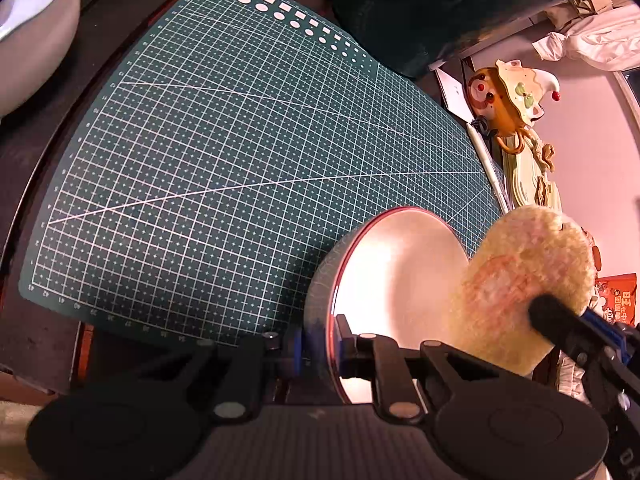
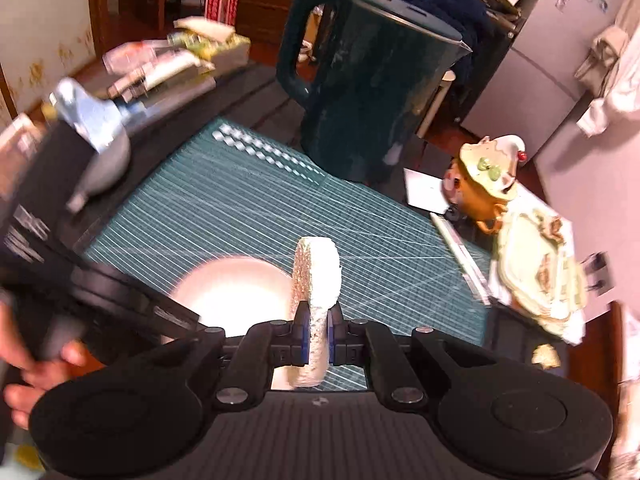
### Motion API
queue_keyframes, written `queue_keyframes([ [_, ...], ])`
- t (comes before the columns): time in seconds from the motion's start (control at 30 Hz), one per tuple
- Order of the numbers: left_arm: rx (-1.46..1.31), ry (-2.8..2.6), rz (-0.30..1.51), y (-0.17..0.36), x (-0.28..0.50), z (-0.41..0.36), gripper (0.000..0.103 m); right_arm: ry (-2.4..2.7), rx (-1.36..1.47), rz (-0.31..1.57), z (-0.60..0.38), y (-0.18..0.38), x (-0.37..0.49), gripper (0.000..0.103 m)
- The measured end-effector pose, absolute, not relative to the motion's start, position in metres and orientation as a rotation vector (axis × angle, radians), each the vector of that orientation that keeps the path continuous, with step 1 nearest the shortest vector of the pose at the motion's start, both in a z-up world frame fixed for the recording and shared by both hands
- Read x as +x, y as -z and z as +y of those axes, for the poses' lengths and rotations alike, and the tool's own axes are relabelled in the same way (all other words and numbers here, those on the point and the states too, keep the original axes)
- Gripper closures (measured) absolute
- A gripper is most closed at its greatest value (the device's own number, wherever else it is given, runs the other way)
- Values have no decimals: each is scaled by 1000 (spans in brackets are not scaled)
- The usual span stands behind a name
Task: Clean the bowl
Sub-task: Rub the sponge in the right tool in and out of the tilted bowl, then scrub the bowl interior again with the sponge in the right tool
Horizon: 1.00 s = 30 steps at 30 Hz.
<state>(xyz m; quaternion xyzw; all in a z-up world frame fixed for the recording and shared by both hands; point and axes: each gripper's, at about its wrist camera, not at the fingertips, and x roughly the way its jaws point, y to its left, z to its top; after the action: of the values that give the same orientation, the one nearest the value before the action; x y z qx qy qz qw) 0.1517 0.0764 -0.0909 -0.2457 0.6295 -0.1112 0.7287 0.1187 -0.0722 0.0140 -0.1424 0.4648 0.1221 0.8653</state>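
The left gripper [image 1: 320, 340] is clamping the red rim of a bowl [image 1: 400, 276], tilting it on edge over the near right corner of a green gridded cutting mat [image 1: 224, 152]. The right gripper [image 2: 318, 336] is pinching a round sponge [image 2: 318, 276] tight, holding it at the bowl's inside. Numbers are running along the mat's edges, too small for reading.

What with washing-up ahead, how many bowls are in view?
2: one bowl held at its rim by the left gripper; one grey bowl beside the cutting mat's far-left corner. Others may be hidden.
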Motion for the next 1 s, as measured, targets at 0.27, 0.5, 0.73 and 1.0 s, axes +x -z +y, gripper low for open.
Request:
queue_keyframes([
  [0.27, -556, 241, 1392, 91, 154, 72, 88, -329, -85, 1122, -73, 30, 138, 96],
  [0.5, -565, 245, 1392, 92, 154, 75, 88, -225, -267, 1104, -65, 44, 135, 96],
  [0.73, -560, 244, 1392, 91, 153, 74, 88, -198, -431, 997, -55, 20, 116, 96],
  [1.0, -568, 244, 1393, 91, 153, 76, 88, -264, -270, 980, -68, -8, 119, 96],
])
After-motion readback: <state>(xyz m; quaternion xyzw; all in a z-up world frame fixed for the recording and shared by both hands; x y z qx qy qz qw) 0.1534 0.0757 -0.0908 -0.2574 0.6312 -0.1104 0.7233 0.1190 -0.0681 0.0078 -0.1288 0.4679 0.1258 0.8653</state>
